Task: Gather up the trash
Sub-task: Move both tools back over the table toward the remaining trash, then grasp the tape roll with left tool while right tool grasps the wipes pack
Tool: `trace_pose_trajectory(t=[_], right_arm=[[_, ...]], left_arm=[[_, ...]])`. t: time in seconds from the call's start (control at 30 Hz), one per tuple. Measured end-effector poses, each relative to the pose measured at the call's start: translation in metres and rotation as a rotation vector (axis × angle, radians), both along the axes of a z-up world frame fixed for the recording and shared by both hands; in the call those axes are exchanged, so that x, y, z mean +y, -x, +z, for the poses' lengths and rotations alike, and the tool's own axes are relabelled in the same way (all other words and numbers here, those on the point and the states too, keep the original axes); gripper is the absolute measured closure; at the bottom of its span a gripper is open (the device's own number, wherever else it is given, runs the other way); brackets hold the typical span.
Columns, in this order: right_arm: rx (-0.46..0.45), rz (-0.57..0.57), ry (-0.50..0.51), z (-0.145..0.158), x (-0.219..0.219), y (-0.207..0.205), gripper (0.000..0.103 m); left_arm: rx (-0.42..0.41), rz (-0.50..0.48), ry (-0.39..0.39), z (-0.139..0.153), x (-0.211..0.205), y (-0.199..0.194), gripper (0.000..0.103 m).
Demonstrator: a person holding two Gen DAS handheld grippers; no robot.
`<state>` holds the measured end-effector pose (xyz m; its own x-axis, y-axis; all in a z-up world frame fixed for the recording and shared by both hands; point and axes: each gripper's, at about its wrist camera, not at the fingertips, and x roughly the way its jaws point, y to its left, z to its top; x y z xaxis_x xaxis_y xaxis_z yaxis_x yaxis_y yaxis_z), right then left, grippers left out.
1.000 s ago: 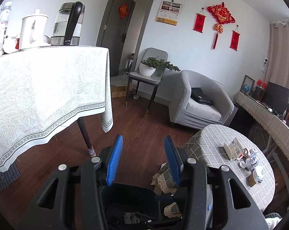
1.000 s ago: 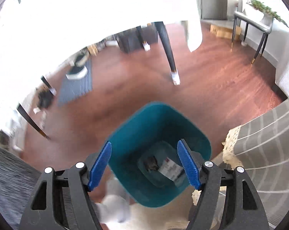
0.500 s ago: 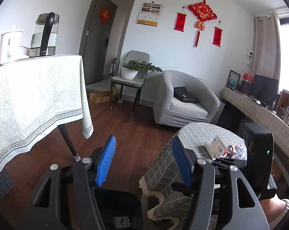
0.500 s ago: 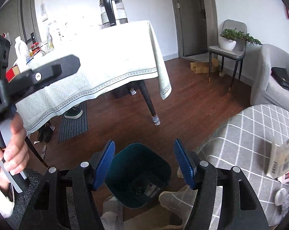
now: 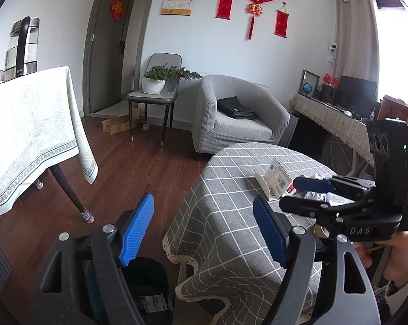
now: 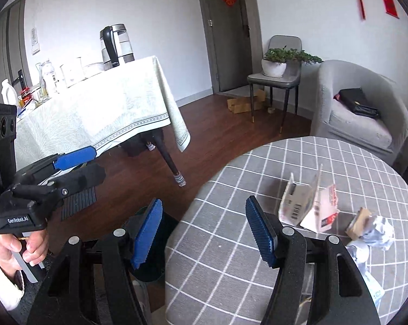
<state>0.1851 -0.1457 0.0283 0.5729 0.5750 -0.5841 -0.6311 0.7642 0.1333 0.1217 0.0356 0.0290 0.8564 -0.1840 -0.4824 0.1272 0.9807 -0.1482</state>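
Observation:
A round table with a grey checked cloth (image 6: pixel 231 243) holds trash: an opened white carton (image 6: pixel 296 203), a red-and-white packet (image 6: pixel 325 208), a small brown piece (image 6: pixel 358 220) and crumpled paper (image 6: pixel 379 231). The carton also shows in the left wrist view (image 5: pixel 275 181). A dark teal bin (image 5: pixel 147 289) with scraps inside stands on the floor by the table's left edge. My right gripper (image 6: pixel 204 233) is open and empty above the table's near left edge. My left gripper (image 5: pixel 204 227) is open and empty above the bin and the table edge.
A dining table with a white cloth (image 6: pixel 101 113) and a kettle (image 6: pixel 114 43) stands at the left. A grey armchair (image 5: pixel 239 116) and a chair with a potted plant (image 5: pixel 155 86) stand behind. Dark wood floor (image 5: pixel 139 162) lies between.
Both grippers have risen and swung from the bin toward the round table. The right gripper's view moved from looking down into the bin to facing the trash on the table. Both stay open.

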Motion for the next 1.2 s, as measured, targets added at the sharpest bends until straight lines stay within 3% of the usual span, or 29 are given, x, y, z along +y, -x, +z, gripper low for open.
trace_pose_trajectory(t=[0.33, 0.43, 0.73, 0.93, 1.2], right_arm=[[-0.045, -0.106, -0.003, -0.002, -0.079, 0.011, 0.028], [-0.064, -0.114, -0.001, -0.001, -0.102, 0.016, 0.021], [-0.042, -0.149, -0.033, -0.004, -0.179, 0.004, 0.016], [0.004, -0.105, 0.025, -0.023, -0.194, 0.003, 0.013], [0.085, -0.012, 0.058, -0.045, -0.196, 0.000, 0.012]], left_arm=[[0.048, -0.086, -0.004, -0.020, -0.053, -0.004, 0.024], [0.062, -0.119, -0.005, -0.024, -0.071, -0.005, 0.023], [0.097, -0.231, -0.079, -0.040, -0.134, -0.011, 0.019], [0.143, -0.318, -0.104, -0.051, -0.169, -0.015, 0.018], [0.214, -0.353, -0.133, -0.070, -0.201, -0.029, 0.018]])
